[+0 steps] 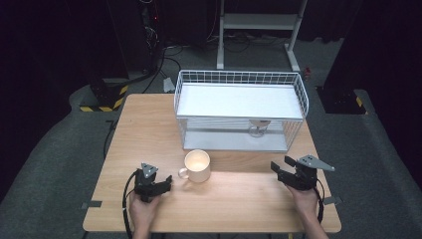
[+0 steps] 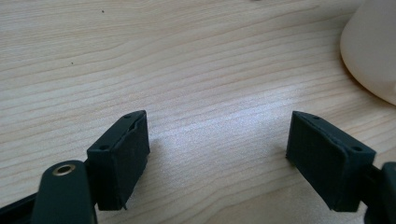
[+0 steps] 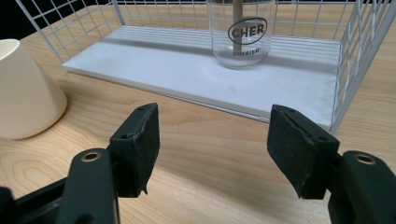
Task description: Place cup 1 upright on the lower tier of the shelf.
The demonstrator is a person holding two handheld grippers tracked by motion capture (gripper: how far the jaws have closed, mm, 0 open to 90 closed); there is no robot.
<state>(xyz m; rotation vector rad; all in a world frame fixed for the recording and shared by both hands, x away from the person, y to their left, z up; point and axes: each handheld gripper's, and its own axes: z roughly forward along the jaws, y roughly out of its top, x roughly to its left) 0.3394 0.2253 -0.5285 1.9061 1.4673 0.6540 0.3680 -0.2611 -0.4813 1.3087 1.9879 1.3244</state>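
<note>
A cream ceramic mug point(image 1: 197, 166) with a small side handle is seen upright on the light wooden bench point(image 1: 234, 199), just in front of a white wire rack point(image 1: 241, 110) with a flat white upper shelf and a white base board. The mug's handle is turned toward the left gripper point(image 1: 166, 185), which is held low over the bench just beside the mug, near the handle but apart from it. In the left gripper view, the jaws are seen parted with only bare wood grain between them, and the mug's wall point(image 2: 373, 51) is caught at the upper right corner. The right gripper point(image 1: 281, 167) is held near the rack's right front corner, well apart from the mug. In the right gripper view its jaws are likewise spread, with nothing between the pads. Beyond them, a clear glass tumbler point(image 3: 241, 32) with dark printed lettering is seen standing on the rack's base board; something pale, perhaps a stick, appears inside the glass, though it cannot be made out clearly. The mug point(image 3: 25, 91) lies at that view's left edge.
</note>
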